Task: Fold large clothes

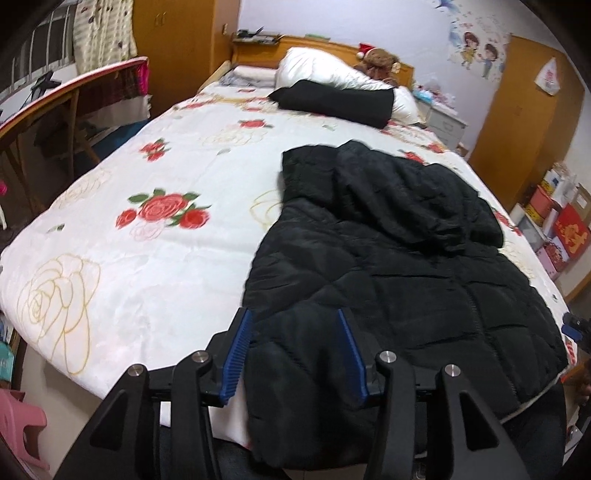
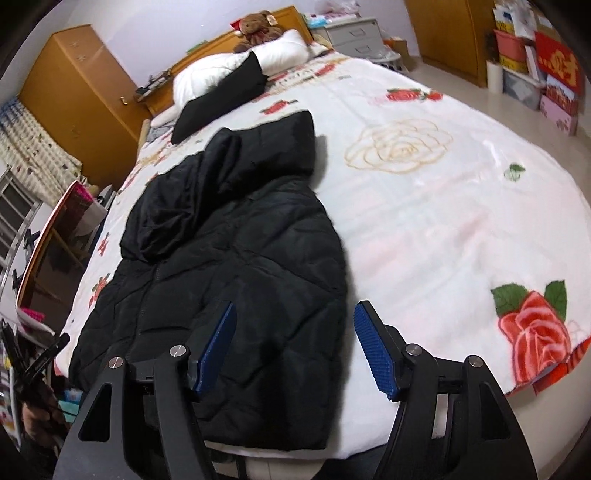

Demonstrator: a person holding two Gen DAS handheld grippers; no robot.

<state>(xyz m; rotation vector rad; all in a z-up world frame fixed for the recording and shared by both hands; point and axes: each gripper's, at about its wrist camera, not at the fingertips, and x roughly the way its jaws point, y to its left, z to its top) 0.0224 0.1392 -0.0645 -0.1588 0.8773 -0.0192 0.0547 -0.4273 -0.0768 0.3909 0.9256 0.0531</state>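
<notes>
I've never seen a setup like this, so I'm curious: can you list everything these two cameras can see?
Puffer jacket: one, black, hooded, flat on the bed near its foot.
Bedspread: one, white with red and cream roses, covering the bed.
Folded garment: one, black, near the pillows.
Pillows: white, at the headboard; count unclear.
Teddy bear: one, brown, on the pillows.
Wardrobe: one, orange-brown wood, beside the headboard.
Stool: one, pink, on the floor.
Left hand-held gripper: black with blue pads, open, over the jacket hem.
Right hand-held gripper: same, open, at the jacket's edge.
</notes>
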